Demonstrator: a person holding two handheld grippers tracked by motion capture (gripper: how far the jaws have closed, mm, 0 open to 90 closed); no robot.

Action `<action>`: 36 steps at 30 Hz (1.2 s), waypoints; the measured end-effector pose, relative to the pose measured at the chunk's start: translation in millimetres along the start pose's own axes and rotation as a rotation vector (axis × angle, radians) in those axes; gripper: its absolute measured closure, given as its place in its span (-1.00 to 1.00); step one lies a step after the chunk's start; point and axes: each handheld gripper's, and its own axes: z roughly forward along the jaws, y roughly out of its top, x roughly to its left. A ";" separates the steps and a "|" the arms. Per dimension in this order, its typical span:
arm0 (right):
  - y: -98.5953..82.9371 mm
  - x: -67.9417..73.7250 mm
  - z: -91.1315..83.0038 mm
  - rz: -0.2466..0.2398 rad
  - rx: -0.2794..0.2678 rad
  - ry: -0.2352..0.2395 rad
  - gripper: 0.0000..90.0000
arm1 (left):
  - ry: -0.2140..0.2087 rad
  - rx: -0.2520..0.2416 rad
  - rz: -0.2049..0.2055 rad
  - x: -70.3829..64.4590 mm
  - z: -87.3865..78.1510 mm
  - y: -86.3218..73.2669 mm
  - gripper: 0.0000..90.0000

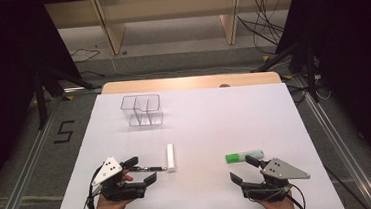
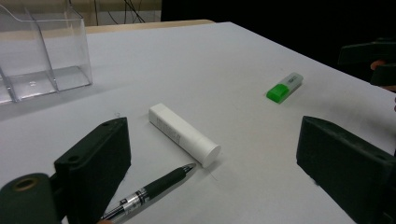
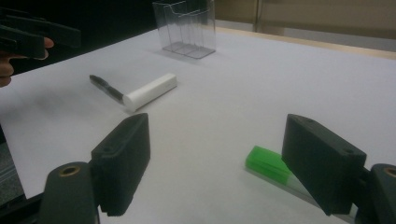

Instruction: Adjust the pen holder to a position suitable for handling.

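Note:
Several items lie on the white table top (image 1: 199, 118). A white capped tube (image 1: 170, 157) (image 2: 182, 134) (image 3: 149, 91) lies mid-front, with a black pen (image 1: 148, 168) (image 2: 154, 189) (image 3: 106, 87) touching its near end. A green-capped marker (image 1: 244, 156) (image 2: 284, 87) (image 3: 268, 164) lies to the right. My left gripper (image 1: 145, 169) (image 2: 214, 137) is open above the pen, its jaws spread to either side of the pen tip and tube end. My right gripper (image 1: 241, 167) (image 3: 217, 130) is open just in front of the marker, whose clear end is hidden behind its right jaw.
A clear plastic organizer (image 1: 141, 110) (image 2: 42, 51) (image 3: 187, 28) with several compartments stands empty at the back left. The table's wooden far edge (image 1: 192, 82) lies beyond it. Black stands and cables flank the table on the floor.

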 end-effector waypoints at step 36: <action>1.9 -2.1 2.2 -0.002 -0.007 -0.023 -0.43 | 0.316 0.084 -0.082 92.5 16.1 52.1 -0.73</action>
